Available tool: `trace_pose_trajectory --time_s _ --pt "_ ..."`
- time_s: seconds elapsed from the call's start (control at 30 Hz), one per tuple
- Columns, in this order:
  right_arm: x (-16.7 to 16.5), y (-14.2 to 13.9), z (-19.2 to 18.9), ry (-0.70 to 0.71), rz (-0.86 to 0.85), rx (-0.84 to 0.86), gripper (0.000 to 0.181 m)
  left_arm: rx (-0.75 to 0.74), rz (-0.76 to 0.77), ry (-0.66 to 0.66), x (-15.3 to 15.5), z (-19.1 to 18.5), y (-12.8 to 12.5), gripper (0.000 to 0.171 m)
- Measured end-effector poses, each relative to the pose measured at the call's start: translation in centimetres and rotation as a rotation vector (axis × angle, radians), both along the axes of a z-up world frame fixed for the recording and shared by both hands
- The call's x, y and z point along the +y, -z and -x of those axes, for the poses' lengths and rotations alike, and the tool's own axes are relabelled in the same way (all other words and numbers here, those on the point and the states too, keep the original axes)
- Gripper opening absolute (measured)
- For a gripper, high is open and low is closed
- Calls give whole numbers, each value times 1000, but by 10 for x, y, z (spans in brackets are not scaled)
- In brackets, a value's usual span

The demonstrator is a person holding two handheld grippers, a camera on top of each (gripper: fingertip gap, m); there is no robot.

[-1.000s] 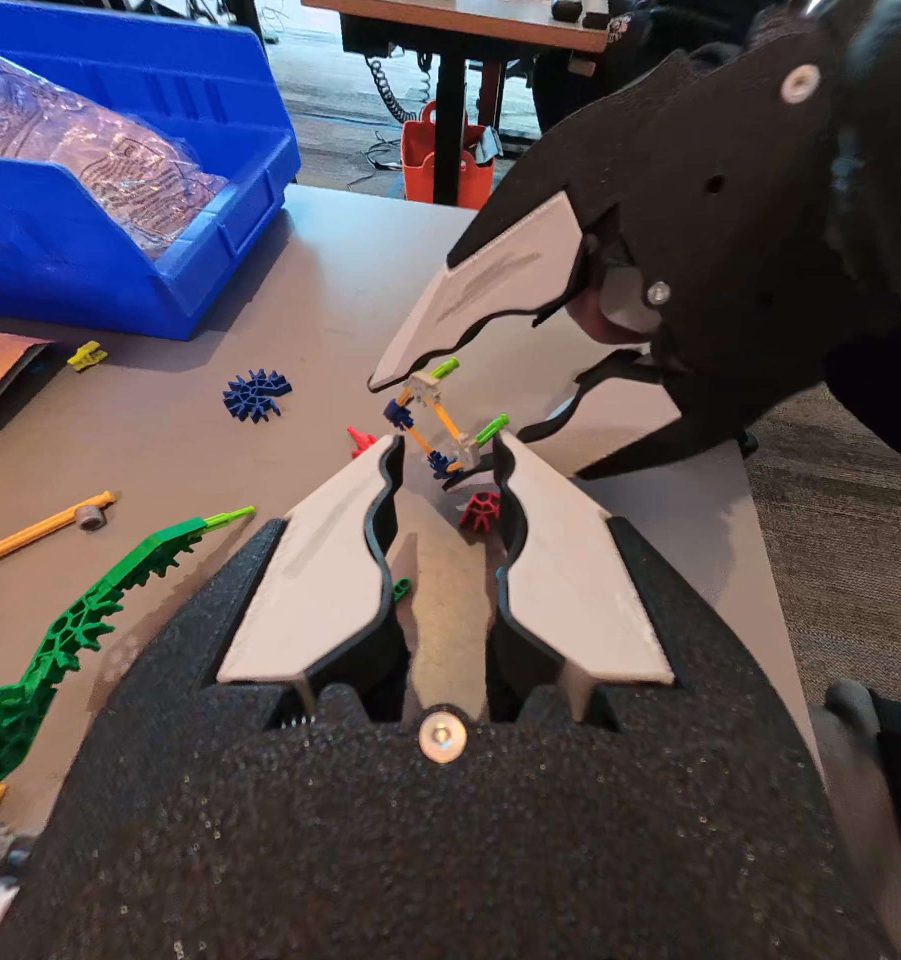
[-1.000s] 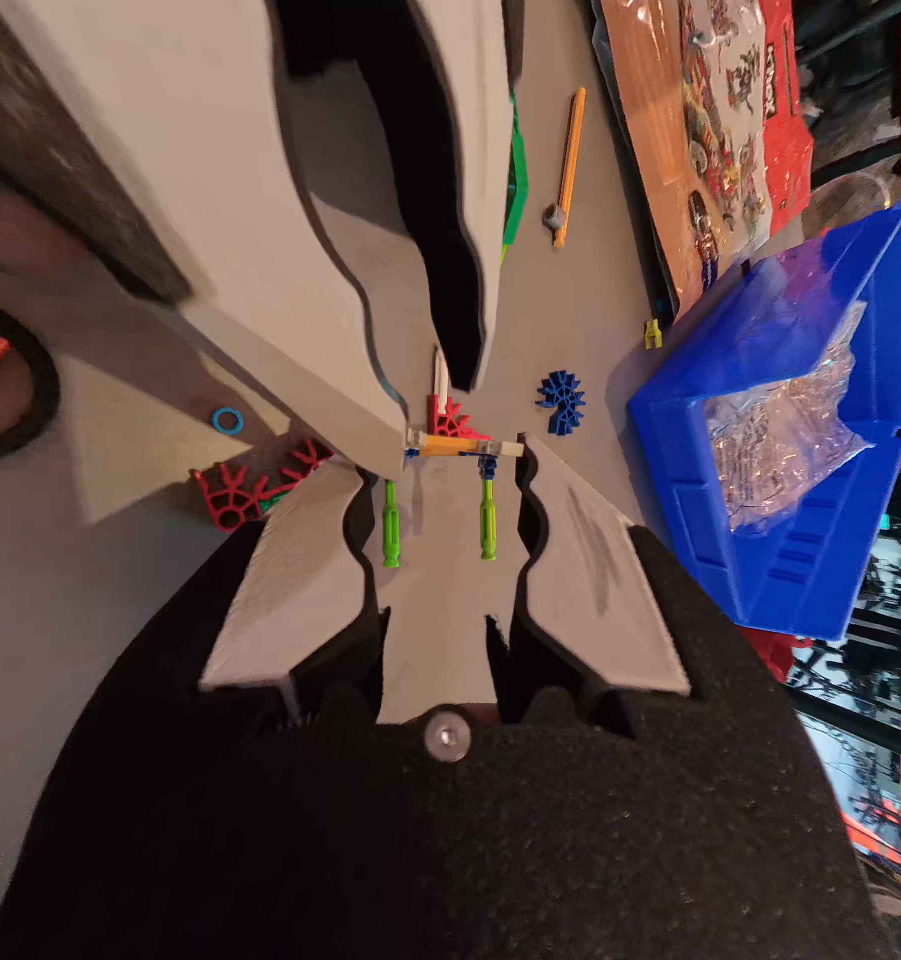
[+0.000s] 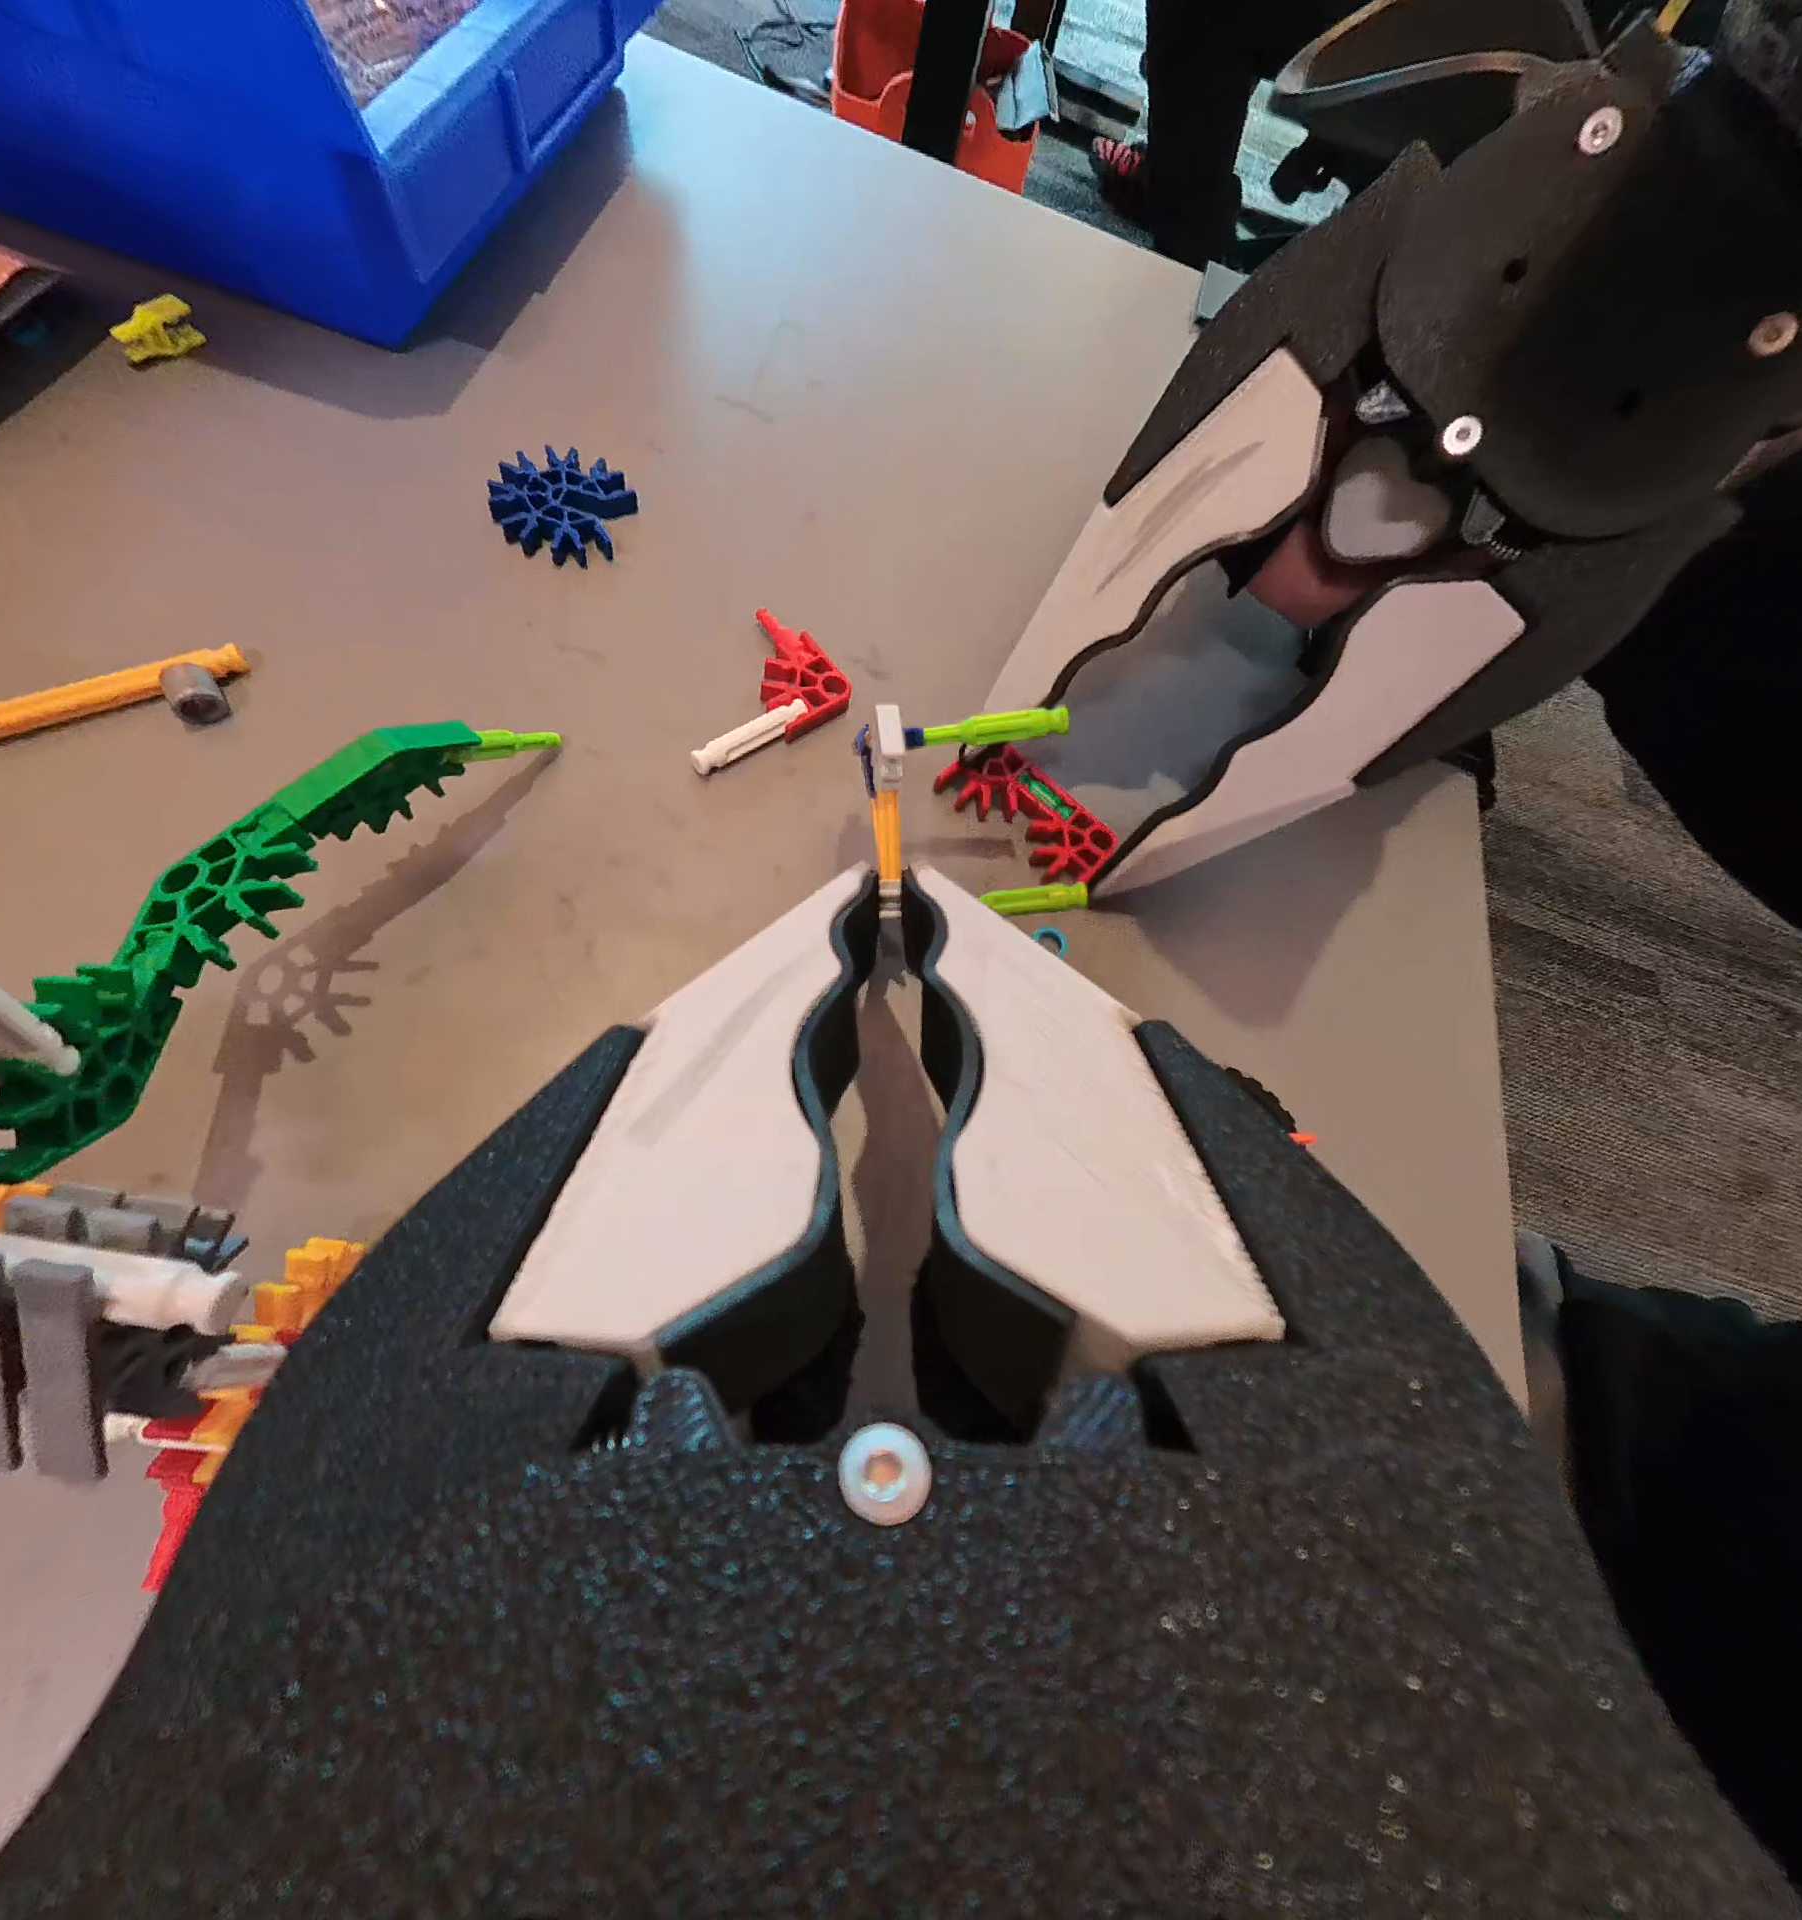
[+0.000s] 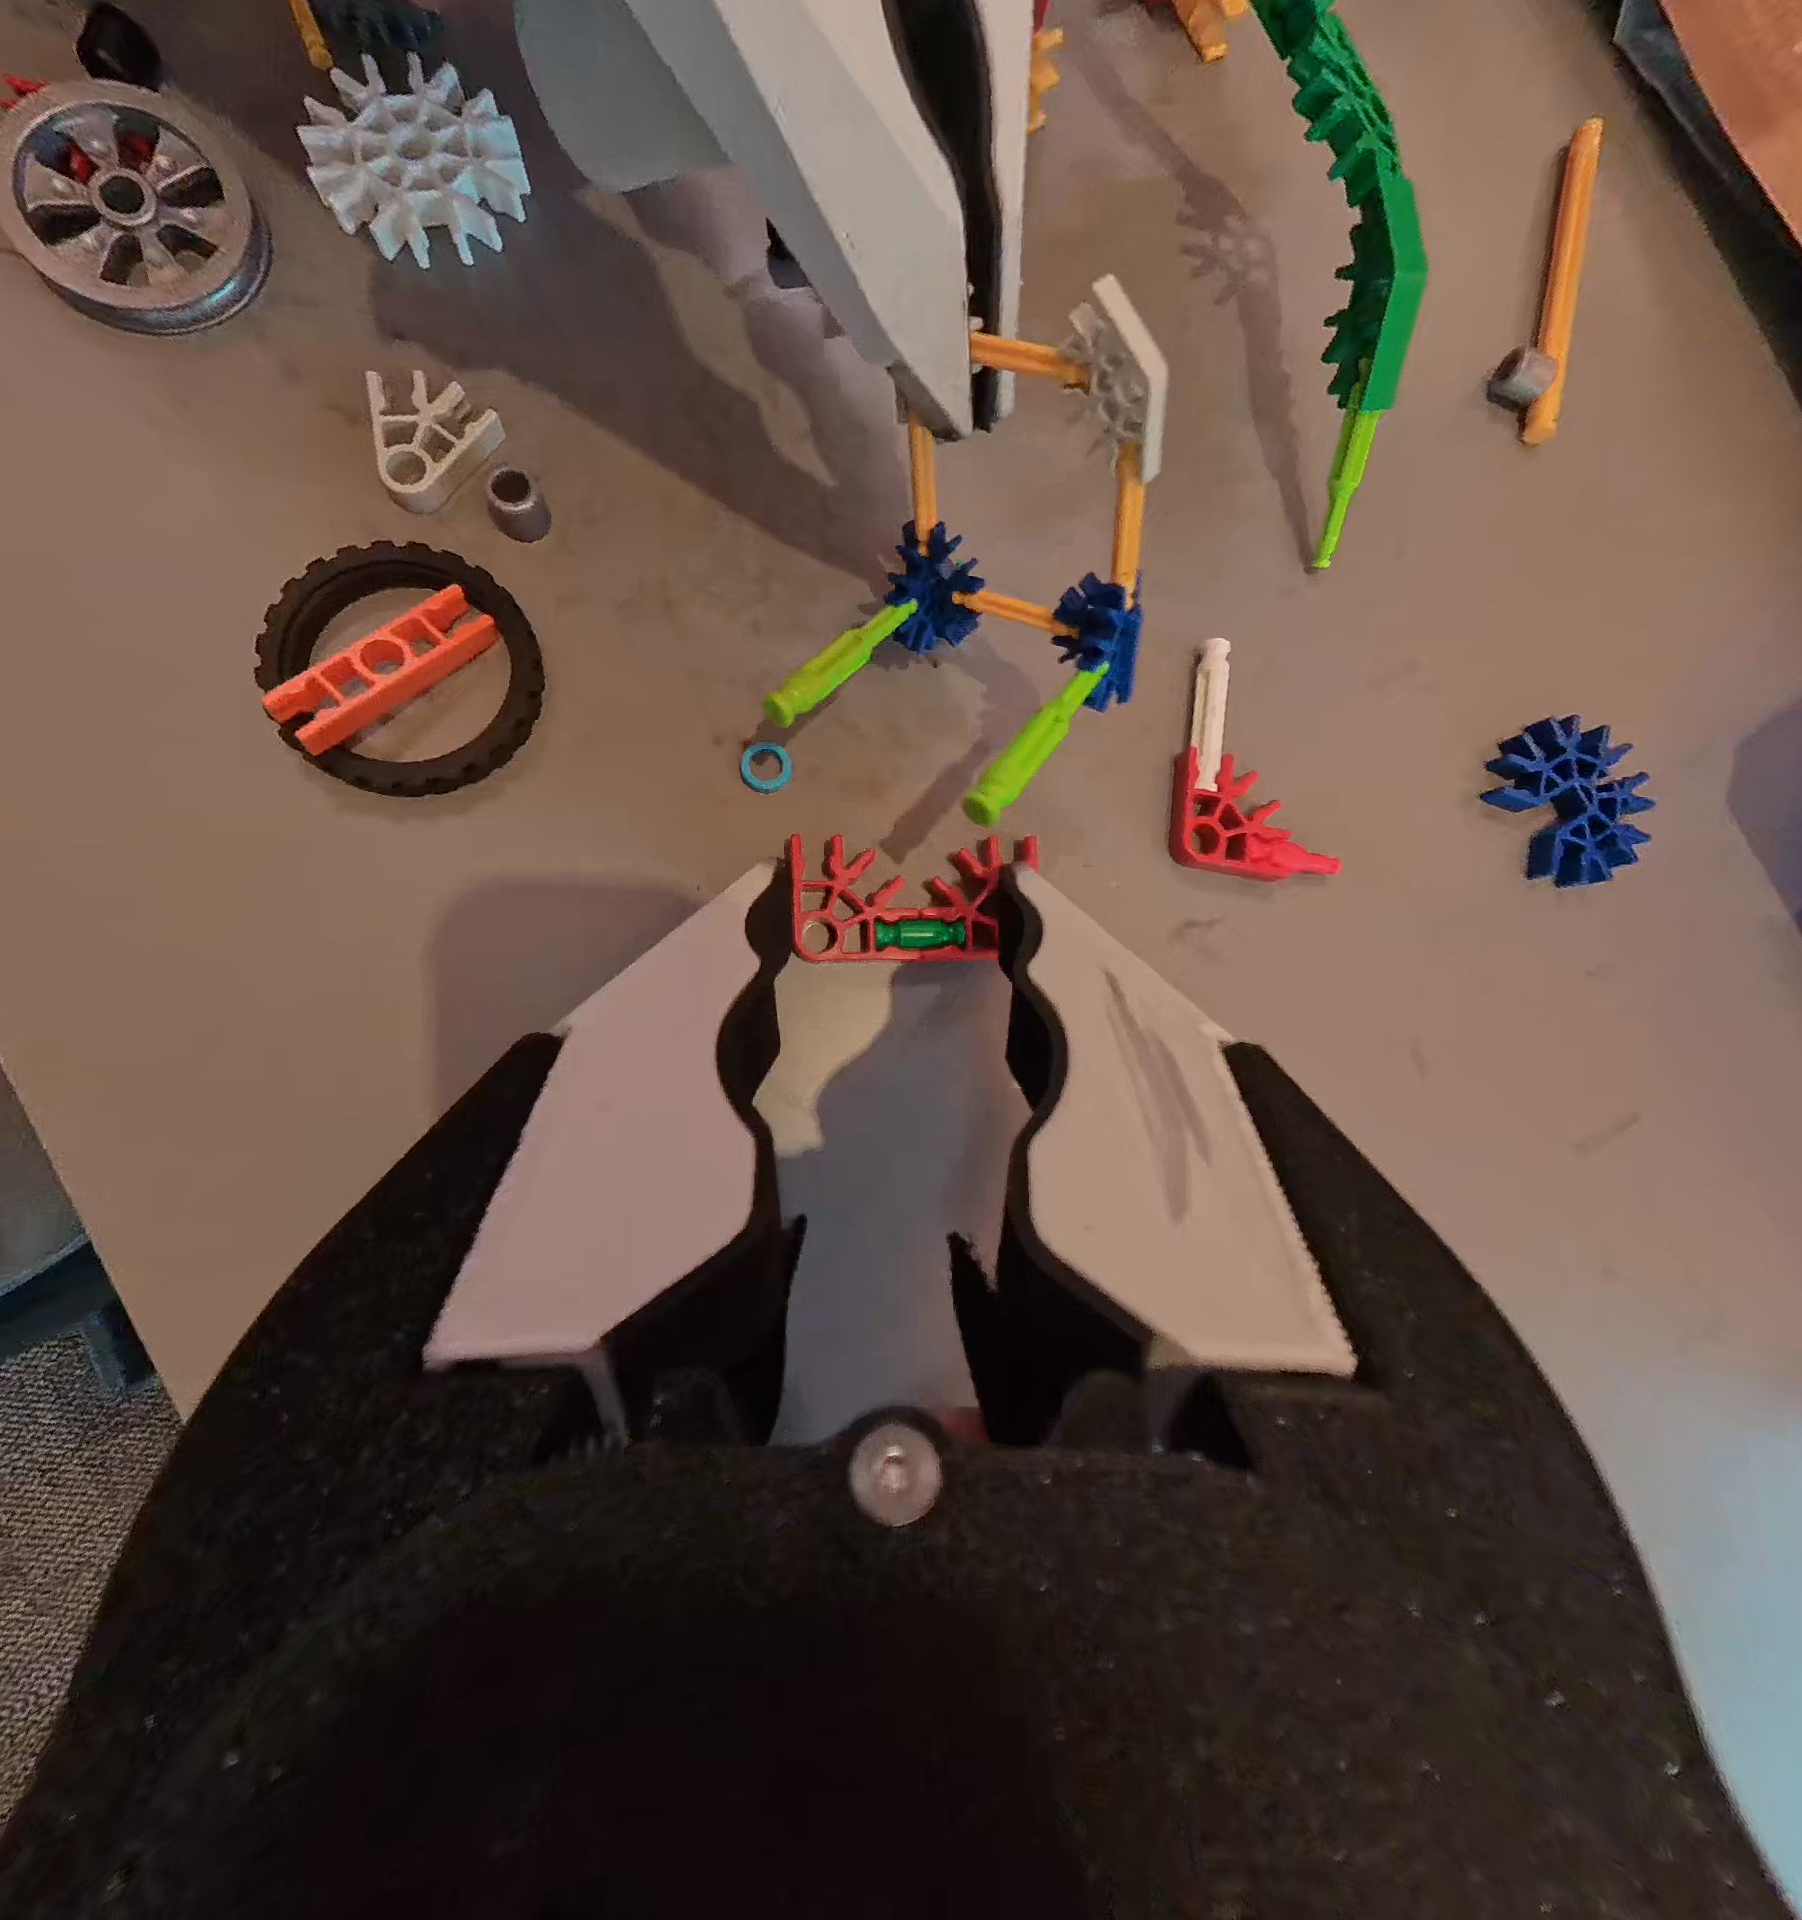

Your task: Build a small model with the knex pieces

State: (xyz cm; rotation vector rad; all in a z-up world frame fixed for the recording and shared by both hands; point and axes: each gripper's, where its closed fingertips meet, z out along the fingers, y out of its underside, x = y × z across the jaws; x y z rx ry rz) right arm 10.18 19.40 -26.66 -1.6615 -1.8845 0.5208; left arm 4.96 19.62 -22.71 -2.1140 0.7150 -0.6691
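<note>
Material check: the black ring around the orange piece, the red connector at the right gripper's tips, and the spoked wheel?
black ring: likely rubber, matte, with a knobby tread around its edge.
red connector at the right gripper: hard moulded plastic, slight sheen, thin crisp ribs.
spoked wheel: shiny silver-grey; probably metallic-finish plastic, but real metal can't be ruled out.

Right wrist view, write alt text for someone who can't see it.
The right tongs straddle a red connector pair lying on the grey table, jaws open. Just beyond, the left tongs pinch a corner of a square frame of orange rods, with loose toy parts scattered around.
</note>
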Motion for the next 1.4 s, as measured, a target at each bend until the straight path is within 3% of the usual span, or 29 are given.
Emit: trace_pose_trajectory --time_s 0.13,0.17,0.23,0.27,0.4,0.5,0.77,0.9,1.27,1.4 --pt "0 -3 -10 23 -2 25 28 -17 43 7 -3 -1 5 2" --pt "1 -4 -13 37 -6 34 33 -19 51 6 -3 -2 5 2" --pt "5 -4 -18 65 -17 29 65 -4 57 9 -2 -3 6 2" --pt "8 -5 -20 73 -30 30 67 -7 61 9 -1 -4 6 2" --pt "15 -1 -22 68 -23 -7 65 6 77 17 1 -9 6 2" --pt "8 2 -15 9 51 0 49 0 100 18 3 -12 6 2" --pt "6 1 -21 29 39 19 47 -76 197 -3 3 -15 9 2" --pt "6 1 -28 38 16 16 47 -78 233 -51 3 -9 18 19" --pt "15 -13 -20 50 27 88 47 211 -15 -81 6 13 9 43" --pt "21 -20 -9 52 31 118 47 253 -153 31 7 -4 0 47"
